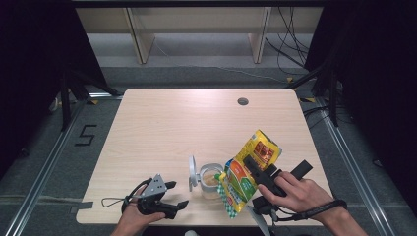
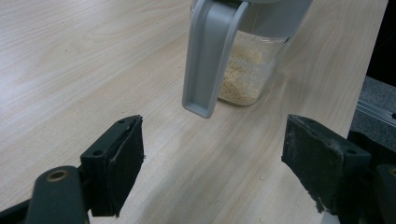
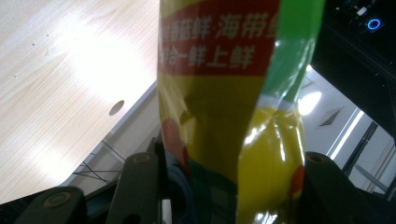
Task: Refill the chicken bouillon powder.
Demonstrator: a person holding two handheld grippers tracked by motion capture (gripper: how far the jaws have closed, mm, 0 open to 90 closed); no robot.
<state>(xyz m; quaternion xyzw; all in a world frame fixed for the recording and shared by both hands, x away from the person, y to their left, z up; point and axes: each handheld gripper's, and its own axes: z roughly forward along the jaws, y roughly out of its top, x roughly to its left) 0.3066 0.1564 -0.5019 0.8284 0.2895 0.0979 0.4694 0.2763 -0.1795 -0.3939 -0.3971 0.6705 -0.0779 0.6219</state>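
A clear container (image 1: pixel 210 181) holding pale granules stands near the table's front edge, its grey flip lid (image 1: pixel 192 172) swung open to the left. My right gripper (image 1: pixel 253 167) is shut on a yellow, red and green packet (image 1: pixel 259 146), held tilted with its lower end by the container's mouth. In the right gripper view the packet (image 3: pixel 219 93) sits pinched between both jaws of my right gripper (image 3: pixel 229 186). My left gripper (image 1: pixel 178 194) rests open on the table left of the container. In the left gripper view the container (image 2: pixel 252 70) and its hanging lid (image 2: pixel 208 56) lie ahead of my left gripper (image 2: pixel 215 158).
The wooden table (image 1: pixel 172 123) has a round cable hole (image 1: pixel 242 102) at the back right. The container stands close to the front edge. Dark frames and cables surround the table, and a "5" mark (image 1: pixel 86 134) is on the floor at the left.
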